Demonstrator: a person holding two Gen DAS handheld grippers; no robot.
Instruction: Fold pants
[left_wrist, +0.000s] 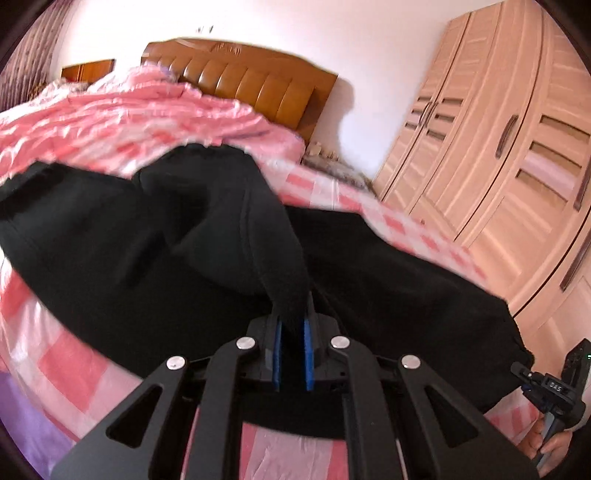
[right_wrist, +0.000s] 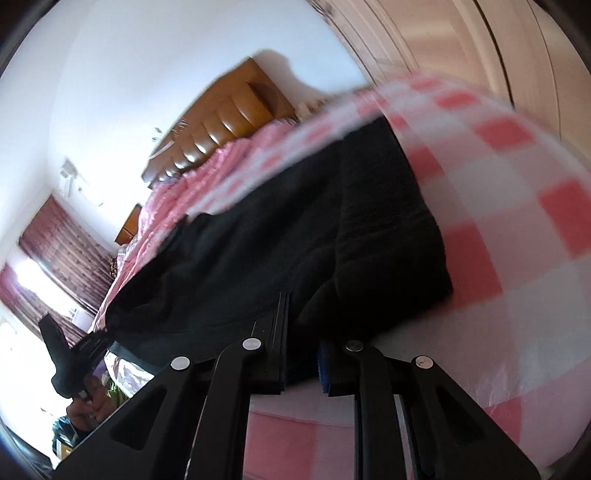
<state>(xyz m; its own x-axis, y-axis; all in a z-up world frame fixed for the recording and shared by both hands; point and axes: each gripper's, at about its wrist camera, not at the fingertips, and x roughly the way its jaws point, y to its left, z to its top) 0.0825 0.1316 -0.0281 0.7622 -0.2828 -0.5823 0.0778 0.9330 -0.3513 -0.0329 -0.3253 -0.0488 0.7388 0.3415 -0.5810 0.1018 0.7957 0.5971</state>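
— While the left gripper (left_wrist: 291, 328) sits low in its own view, what are its blue pads (left_wrist: 307, 354) doing?
— They are pinched on a bunched edge of the black pants (left_wrist: 184, 229), which rises out of the jaws in a narrow fold.
— And the right gripper (right_wrist: 301, 354)?
— Its fingers are clamped on another edge of the same pants (right_wrist: 280, 229); dark cloth fills the gap and one blue pad (right_wrist: 324, 373) peeks out beside it.
— Where does the garment lie?
— Spread across the pink checked bedsheet (left_wrist: 417, 229), partly lifted and creased between the two tools.
— Anything farther out?
— A rumpled pink quilt (left_wrist: 129, 107) behind the pants, a brown padded headboard (left_wrist: 243, 77) against the wall, and a pale wooden wardrobe (left_wrist: 517, 147) off to the side. Motion blur softens the sheet in the right wrist view
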